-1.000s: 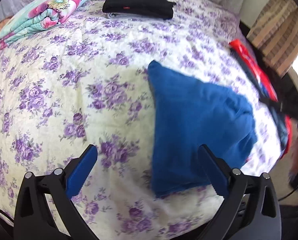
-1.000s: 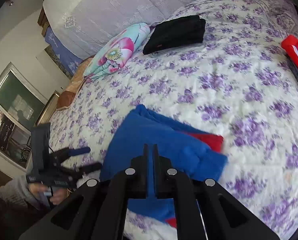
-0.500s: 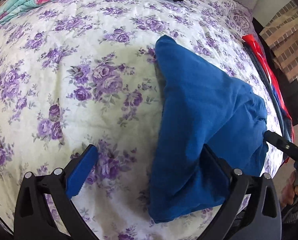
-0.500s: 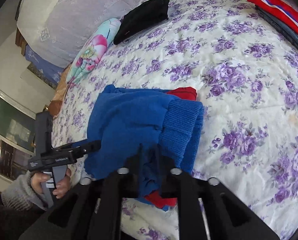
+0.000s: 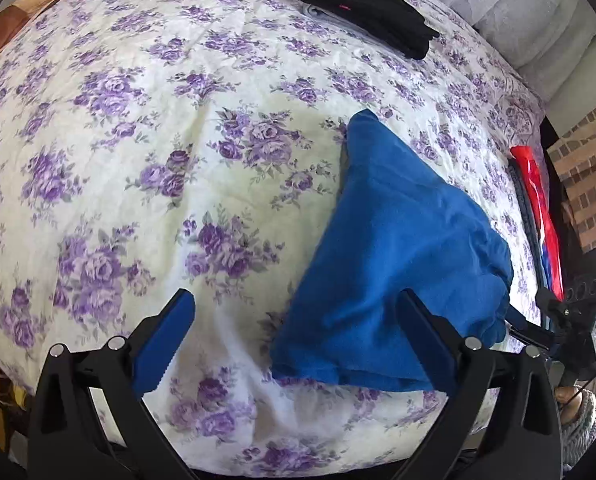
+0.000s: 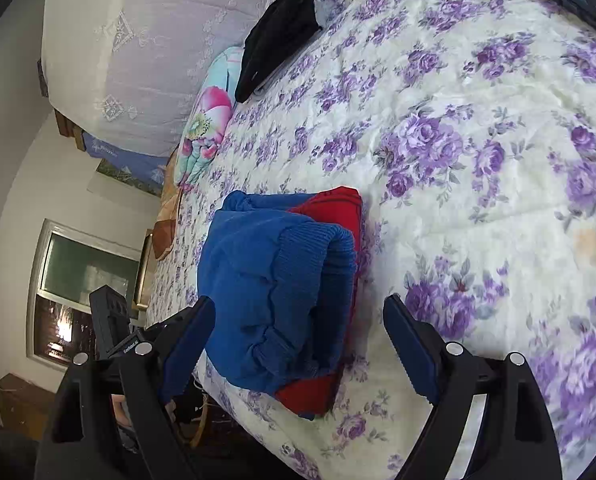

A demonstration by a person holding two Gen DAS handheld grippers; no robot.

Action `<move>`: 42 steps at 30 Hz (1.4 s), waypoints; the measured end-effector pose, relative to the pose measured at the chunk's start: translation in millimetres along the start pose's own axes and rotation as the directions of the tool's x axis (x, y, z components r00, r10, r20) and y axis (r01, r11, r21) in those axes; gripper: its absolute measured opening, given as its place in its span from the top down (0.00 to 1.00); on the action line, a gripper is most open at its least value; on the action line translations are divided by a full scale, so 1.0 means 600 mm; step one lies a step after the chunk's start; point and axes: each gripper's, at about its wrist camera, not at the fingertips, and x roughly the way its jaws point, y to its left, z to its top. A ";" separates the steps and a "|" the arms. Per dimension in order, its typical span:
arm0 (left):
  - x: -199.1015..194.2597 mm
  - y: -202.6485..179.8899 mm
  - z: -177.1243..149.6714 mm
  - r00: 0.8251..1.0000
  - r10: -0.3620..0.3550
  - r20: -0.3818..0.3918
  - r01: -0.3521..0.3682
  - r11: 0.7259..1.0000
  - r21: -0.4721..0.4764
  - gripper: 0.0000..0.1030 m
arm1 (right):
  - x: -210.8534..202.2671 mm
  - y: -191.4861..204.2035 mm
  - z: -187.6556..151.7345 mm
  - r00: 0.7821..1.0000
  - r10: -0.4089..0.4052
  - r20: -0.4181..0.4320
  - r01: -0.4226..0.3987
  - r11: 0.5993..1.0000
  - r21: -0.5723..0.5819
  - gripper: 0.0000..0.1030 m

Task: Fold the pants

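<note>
Right gripper (image 6: 298, 344): jaws have just been opening and now stand wide, astride the near end of the folded blue knit pants with red lining (image 6: 274, 280); the pads are not pressing the cloth. Left gripper (image 5: 294, 340): spread wide too, holding nothing, its right finger over the near edge of the bundle, the left finger above bare quilt.

Step in hand, as I read it: release after a fold. The pants lie as a compact, rather lumpy bundle near the front edge of the bed, ribbed cuff rolled on top, red layer showing beneath.

Next move likely calls for clearing the jaws without dragging fabric, then pressing the bulge flat or squaring the edges. The thick knit may spring open.

Surface: cream quilted bedspread with purple rose print (image 5: 178, 152), soft, lightly wrinkled.

Farther off: red and blue folded garments (image 5: 538, 216) along the bed's right edge; a folded black garment (image 5: 370, 16) toward the head; a rolled floral blanket, teal and pink (image 6: 206, 128); white lace-covered pillows (image 6: 154, 40). Window (image 6: 82, 276) at the room's far left.
</note>
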 end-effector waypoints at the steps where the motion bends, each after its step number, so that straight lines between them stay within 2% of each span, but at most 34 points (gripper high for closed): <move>1: -0.008 -0.003 -0.010 1.000 0.015 0.008 -0.015 1.000 -0.010 0.05 | 0.006 -0.006 0.005 1.000 0.016 -0.018 -0.016 1.000 0.004 0.16; 7: -0.042 -0.012 -0.058 0.997 0.068 0.019 -0.067 0.997 -0.032 0.05 | 0.034 -0.013 0.020 0.995 0.081 -0.062 -0.082 0.996 -0.018 0.16; 11: -0.053 -0.005 -0.054 0.996 0.079 0.051 -0.075 0.995 -0.068 0.05 | 0.042 -0.004 0.026 0.992 0.110 -0.065 -0.113 0.993 -0.031 0.16; 14: -0.040 -0.009 -0.042 0.997 0.069 0.031 -0.068 0.997 -0.041 0.05 | 0.047 -0.005 0.030 0.993 0.108 -0.055 -0.109 0.994 -0.026 0.18; 21: 0.020 -0.017 -0.005 0.997 -0.032 -0.073 0.034 0.999 0.026 0.05 | 0.051 -0.003 0.019 0.996 0.080 -0.036 -0.083 0.994 -0.072 0.17; 23: 0.038 -0.017 0.005 0.992 -0.056 -0.111 0.062 0.997 0.049 0.05 | 0.055 0.005 0.016 0.997 0.072 -0.037 -0.075 0.993 -0.093 0.11; 25: 0.053 -0.014 0.014 0.983 -0.099 -0.155 0.111 0.991 0.070 0.05 | 0.056 0.014 0.012 0.997 0.079 -0.023 -0.081 0.991 -0.109 0.04; 28: 0.073 -0.009 0.029 0.965 -0.151 -0.215 0.178 0.978 0.110 0.05 | 0.058 0.025 -0.005 0.999 0.032 0.023 -0.027 0.985 -0.169 0.04; 32: 0.101 -0.009 0.043 0.935 -0.193 -0.296 0.253 0.951 0.179 0.05 | 0.063 0.033 -0.013 0.996 -0.025 0.082 0.039 0.985 -0.168 0.04; 37: 0.110 -0.017 0.051 0.926 -0.236 -0.294 0.300 0.934 0.196 0.05 | 0.077 0.037 -0.003 0.993 -0.088 0.082 0.098 0.987 -0.124 0.04; 40: 0.110 -0.023 0.049 0.922 -0.276 -0.271 0.330 0.926 0.182 0.05 | 0.076 0.030 0.003 0.996 -0.062 0.060 0.068 0.992 -0.108 0.04; 42: 0.111 -0.030 0.047 0.921 -0.297 -0.253 0.346 0.921 0.179 0.05 | 0.073 0.023 0.008 1.000 -0.014 0.025 0.016 0.994 -0.106 0.04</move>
